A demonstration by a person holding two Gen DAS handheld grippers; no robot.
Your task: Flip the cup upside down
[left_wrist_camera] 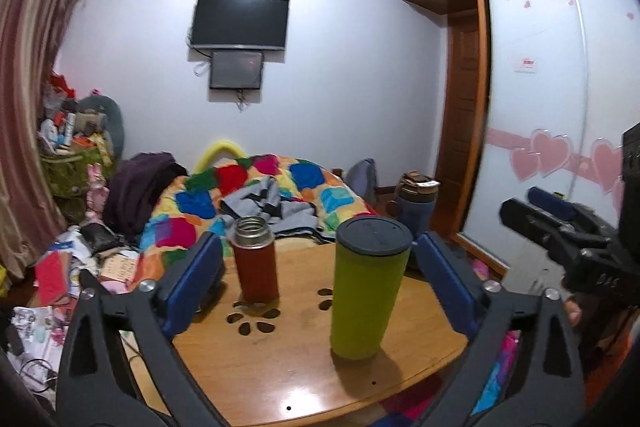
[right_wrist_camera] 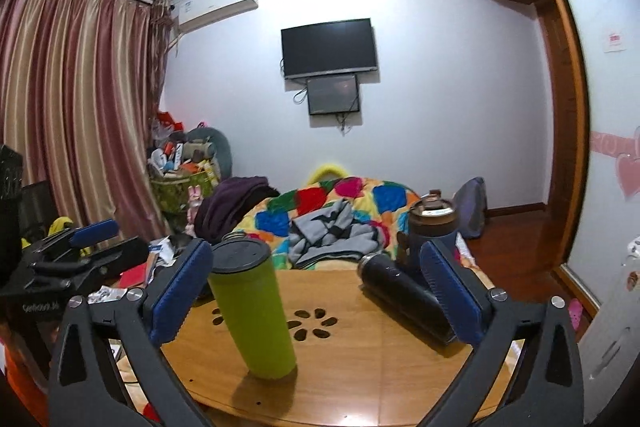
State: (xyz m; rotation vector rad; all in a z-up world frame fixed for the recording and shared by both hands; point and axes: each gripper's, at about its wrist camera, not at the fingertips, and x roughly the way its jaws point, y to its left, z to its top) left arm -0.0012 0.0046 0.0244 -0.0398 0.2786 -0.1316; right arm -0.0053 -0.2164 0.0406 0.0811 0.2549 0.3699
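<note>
A lime-green cup (left_wrist_camera: 366, 291) with a dark end on top stands upright on the round wooden table (left_wrist_camera: 304, 383). It also shows in the right wrist view (right_wrist_camera: 254, 311). My left gripper (left_wrist_camera: 320, 279) is open and empty, its blue pads on either side of the cup and a red-brown flask (left_wrist_camera: 256, 261), not touching them. My right gripper (right_wrist_camera: 316, 295) is open and empty; the green cup stands inside its left pad. A black bottle (right_wrist_camera: 404, 297) lies on its side by the right pad.
A blue bottle with a brown lid (right_wrist_camera: 432, 231) stands at the table's far right edge. A bed with a colourful quilt (left_wrist_camera: 256, 195) lies beyond the table. Clutter covers the floor at left (left_wrist_camera: 60, 267). A wardrobe (left_wrist_camera: 560, 87) stands at right.
</note>
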